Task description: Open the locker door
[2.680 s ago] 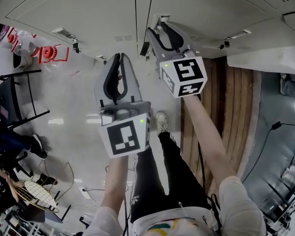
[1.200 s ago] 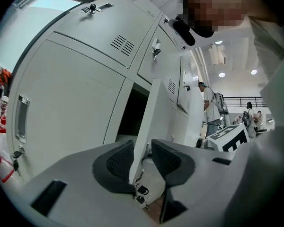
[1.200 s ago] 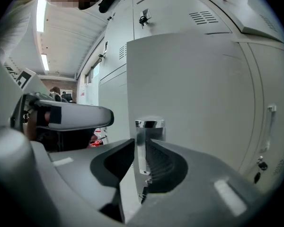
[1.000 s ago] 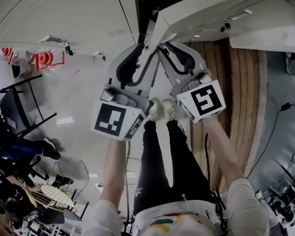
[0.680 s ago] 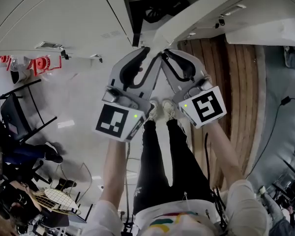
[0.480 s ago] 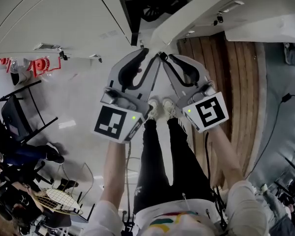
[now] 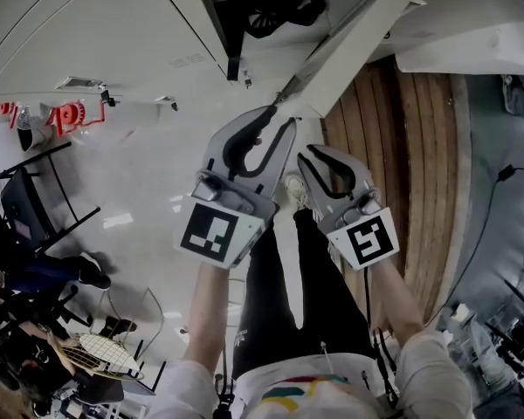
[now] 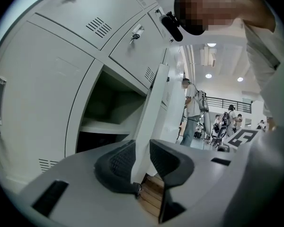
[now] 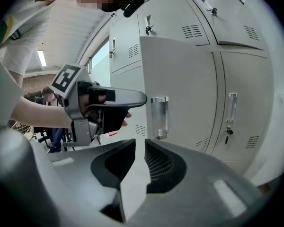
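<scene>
The grey locker door (image 7: 358,42) stands swung out from its dark open compartment (image 7: 271,11). My left gripper (image 7: 275,119) is at the door's free edge. In the left gripper view the door edge (image 8: 156,103) runs between the two pads of my left gripper (image 8: 141,157), which close on it. In the right gripper view one left finger (image 9: 130,98) overlaps that edge. My right gripper (image 7: 310,157) hangs lower, off the door. The jaws of my right gripper (image 9: 140,157) stand slightly apart with nothing between them, facing the door's outer face (image 9: 180,89) and its handle (image 9: 159,117).
Shut lockers (image 7: 96,24) flank the open one on both sides. A wooden floor strip (image 7: 410,147) runs along the right. A black chair (image 7: 26,190) and red items (image 7: 70,112) stand at the left. People (image 8: 191,110) stand in the hall beyond the door.
The door has swung wider open. My right gripper has come off the door edge and dropped back toward the person. My left gripper has followed the edge outward.
</scene>
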The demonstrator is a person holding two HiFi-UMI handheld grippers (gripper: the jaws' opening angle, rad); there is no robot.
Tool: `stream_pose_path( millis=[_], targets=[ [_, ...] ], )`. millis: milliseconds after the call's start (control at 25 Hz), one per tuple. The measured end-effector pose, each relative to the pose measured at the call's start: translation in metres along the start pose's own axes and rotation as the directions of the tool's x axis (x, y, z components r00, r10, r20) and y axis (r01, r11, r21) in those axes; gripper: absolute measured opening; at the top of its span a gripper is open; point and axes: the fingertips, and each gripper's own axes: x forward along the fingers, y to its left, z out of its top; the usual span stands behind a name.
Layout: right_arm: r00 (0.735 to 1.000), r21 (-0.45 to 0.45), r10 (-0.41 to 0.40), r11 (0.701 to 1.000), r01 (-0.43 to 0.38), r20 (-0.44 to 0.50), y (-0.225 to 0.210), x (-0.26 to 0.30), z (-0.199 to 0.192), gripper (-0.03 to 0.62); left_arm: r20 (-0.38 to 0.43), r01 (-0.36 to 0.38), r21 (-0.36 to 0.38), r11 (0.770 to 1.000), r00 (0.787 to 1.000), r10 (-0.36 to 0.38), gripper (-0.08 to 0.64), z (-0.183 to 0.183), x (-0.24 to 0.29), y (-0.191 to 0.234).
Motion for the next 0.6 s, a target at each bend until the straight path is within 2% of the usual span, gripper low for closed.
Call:
stream_pose_path(
  millis=[240, 440, 600],
  targets=[
    [1.0, 0.077, -0.013, 0.997, 0.014, -0.021, 0.009, -0.021, -0.019, 0.057, -0.014, 0.039, -0.016, 0.999, 0.999, -0.039, 0.1, -0.007, 0.002, -0.021],
    [0.999, 0.1, -0.027, 0.995, 0.029, -0.024, 0.01, -0.033, -0.026, 0.057, -0.038, 0.071, -0.008, 0.997, 0.997, -0.071, 0.1, -0.016, 0.006, -0.042],
    [0.998, 0.11, -0.061, 0.992, 0.064, -0.036, 0.0, -0.039, -0.033, 0.057, -0.079, 0.139, 0.014, 0.99, 0.987, -0.138, 0.1, -0.024, 0.011, -0.064]
  ],
)
